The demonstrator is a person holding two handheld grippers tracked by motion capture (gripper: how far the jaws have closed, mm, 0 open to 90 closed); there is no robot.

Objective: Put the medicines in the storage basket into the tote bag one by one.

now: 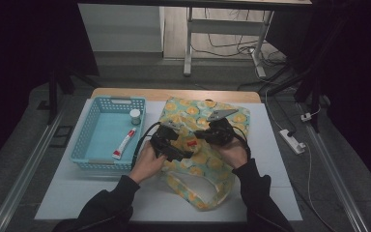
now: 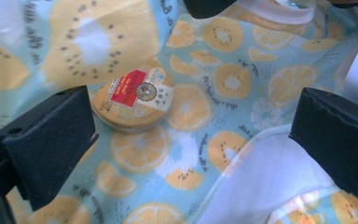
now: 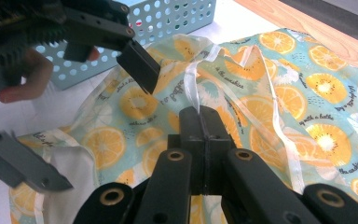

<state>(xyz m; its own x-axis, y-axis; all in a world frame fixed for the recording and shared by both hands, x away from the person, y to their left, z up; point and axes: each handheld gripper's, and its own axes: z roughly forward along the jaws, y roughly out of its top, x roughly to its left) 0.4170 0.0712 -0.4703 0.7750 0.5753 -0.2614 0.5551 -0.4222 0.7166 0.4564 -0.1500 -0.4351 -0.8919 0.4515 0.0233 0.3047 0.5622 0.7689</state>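
A cloth bag (image 1: 212, 166) printed with orange and kiwi slices lies on the white table top. A round tin with a red label (image 1: 191, 143) rests on the bag's fabric (image 2: 233, 79). In the left gripper view the tin (image 2: 133, 100) sits just beyond the near jaw. My left gripper (image 1: 181, 145) hovers over it, open, with nothing between its jaws (image 2: 191, 135). My right gripper (image 1: 207, 134) is shut on the bag's white strap (image 3: 193, 86), its jaws pressed together (image 3: 199, 114). The right gripper view shows the open left gripper (image 3: 88, 121) above the bag's mouth.
A light blue perforated basket (image 1: 89, 142) stands left of the bag, with a red and white tube (image 1: 124, 144) and a small white-capped jar (image 1: 135, 116) inside. The white table top (image 1: 280, 159) runs on to the right. A power strip (image 1: 292, 141) lies on the floor beyond.
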